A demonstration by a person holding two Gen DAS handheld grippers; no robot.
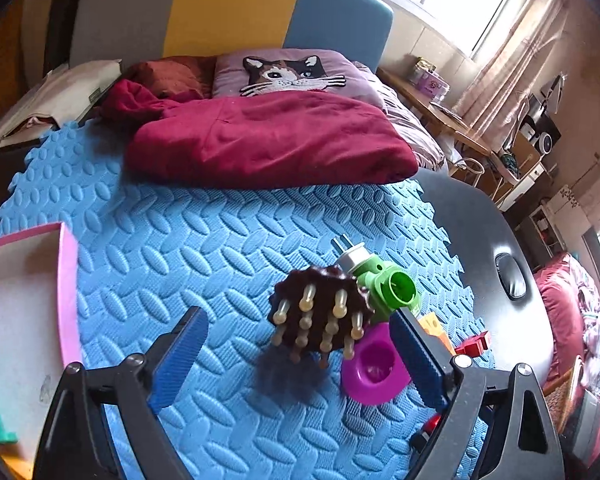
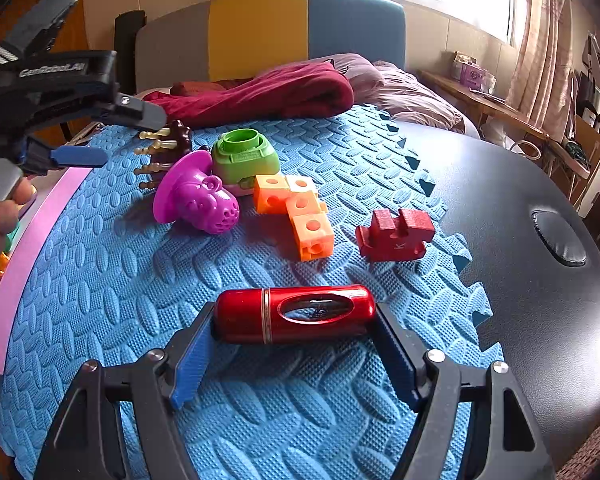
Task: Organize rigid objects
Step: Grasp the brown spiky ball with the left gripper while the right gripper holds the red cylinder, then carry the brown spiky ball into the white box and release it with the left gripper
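A dark brown massager with beige pegs [image 1: 320,312] lies on the blue foam mat [image 1: 180,248], just ahead of my open left gripper [image 1: 300,344]; it also shows in the right wrist view [image 2: 168,148]. Beside it lie a purple funnel-shaped toy [image 1: 374,368] [image 2: 196,196], a green round piece [image 1: 388,284] [image 2: 244,156], orange cubes [image 2: 296,210] and a red block [image 2: 396,236]. My right gripper [image 2: 292,344] has its blue pads against both ends of a red metallic cylinder [image 2: 294,314] resting on the mat.
A pink-rimmed box [image 1: 66,292] stands at the mat's left edge and holds some items. A red blanket [image 1: 268,140] and cat pillow [image 1: 288,72] lie behind. A black tabletop [image 2: 540,220] lies right of the mat. The left gripper shows in the right wrist view [image 2: 112,136].
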